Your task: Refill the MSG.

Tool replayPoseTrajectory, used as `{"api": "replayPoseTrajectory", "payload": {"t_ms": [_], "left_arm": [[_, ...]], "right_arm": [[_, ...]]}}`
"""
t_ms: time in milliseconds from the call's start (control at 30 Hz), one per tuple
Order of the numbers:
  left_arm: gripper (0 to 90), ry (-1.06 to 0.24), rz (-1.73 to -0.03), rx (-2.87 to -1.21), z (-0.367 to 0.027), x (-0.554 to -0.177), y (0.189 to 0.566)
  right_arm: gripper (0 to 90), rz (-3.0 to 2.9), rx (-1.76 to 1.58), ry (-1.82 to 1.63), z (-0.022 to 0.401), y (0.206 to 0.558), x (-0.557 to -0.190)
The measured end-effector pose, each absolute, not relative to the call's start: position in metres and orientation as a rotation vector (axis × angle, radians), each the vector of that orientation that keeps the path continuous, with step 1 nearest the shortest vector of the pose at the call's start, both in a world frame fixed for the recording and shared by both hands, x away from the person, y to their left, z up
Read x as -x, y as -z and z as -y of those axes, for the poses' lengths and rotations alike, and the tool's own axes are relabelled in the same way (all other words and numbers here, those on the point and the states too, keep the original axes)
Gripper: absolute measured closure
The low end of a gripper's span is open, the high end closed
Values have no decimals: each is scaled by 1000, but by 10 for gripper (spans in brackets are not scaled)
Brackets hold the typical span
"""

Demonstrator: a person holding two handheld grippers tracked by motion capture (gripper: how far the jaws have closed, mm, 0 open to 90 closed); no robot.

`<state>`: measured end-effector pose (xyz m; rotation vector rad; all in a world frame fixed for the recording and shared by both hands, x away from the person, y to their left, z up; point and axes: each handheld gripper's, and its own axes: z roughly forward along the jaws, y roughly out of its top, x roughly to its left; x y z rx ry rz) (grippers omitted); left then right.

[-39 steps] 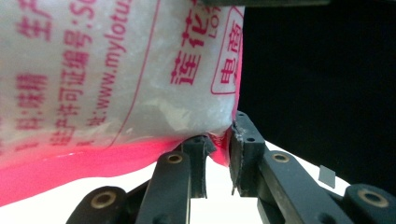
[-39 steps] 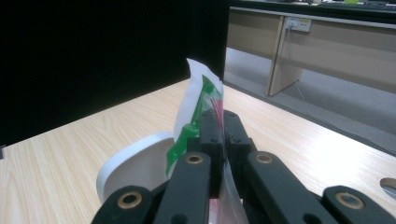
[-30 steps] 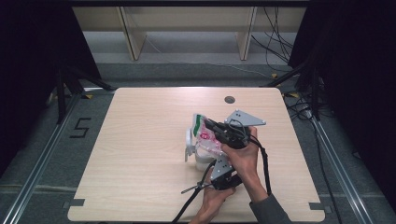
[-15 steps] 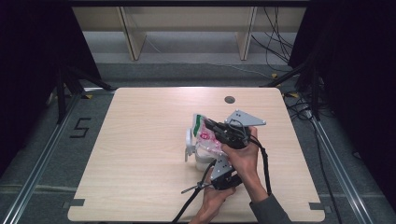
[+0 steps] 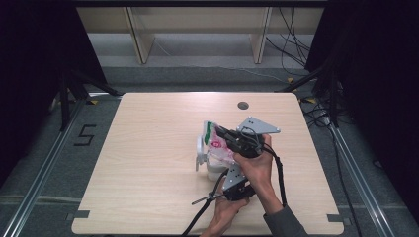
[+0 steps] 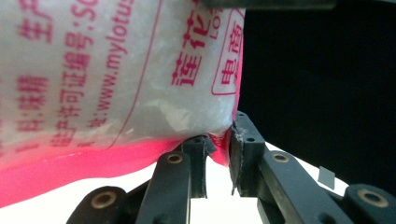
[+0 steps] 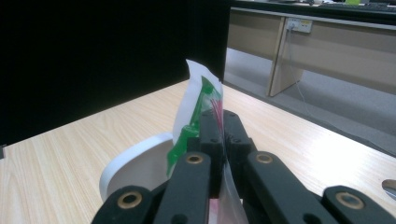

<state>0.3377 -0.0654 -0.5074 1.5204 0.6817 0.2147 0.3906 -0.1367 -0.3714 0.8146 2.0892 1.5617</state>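
The right gripper [image 7: 219, 135] is clamped on the top edge of the seasoning packet [image 5: 217, 144], holding it above the white mug [image 5: 207, 165]. The left gripper [image 6: 217, 154] pinches the packet's lower pink corner [image 6: 219, 140]. Both grips look secured; tearing or pouring appears left to do

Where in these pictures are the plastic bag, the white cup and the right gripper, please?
plastic bag [image 6: 116, 79]: left gripper view, on its printed white face.
white cup [image 7: 140, 165]: right gripper view, on its outer wall.
right gripper [image 7: 219, 123]: right gripper view, between its fingers, shut on the bag's edge.
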Motion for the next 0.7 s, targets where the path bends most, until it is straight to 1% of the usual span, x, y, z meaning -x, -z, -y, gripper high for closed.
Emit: {"api": "replayPoseTrajectory", "payload": {"t_ms": [333, 700], "left_arm": [[779, -216, -662, -1508, 66, -339, 508], [779, -221, -681, -1527, 66, -338, 508]], "right_arm": [[898, -2089, -805, -1558, 136, 371, -390], [898, -2082, -804, -1555, 137, 371, -390]]}}
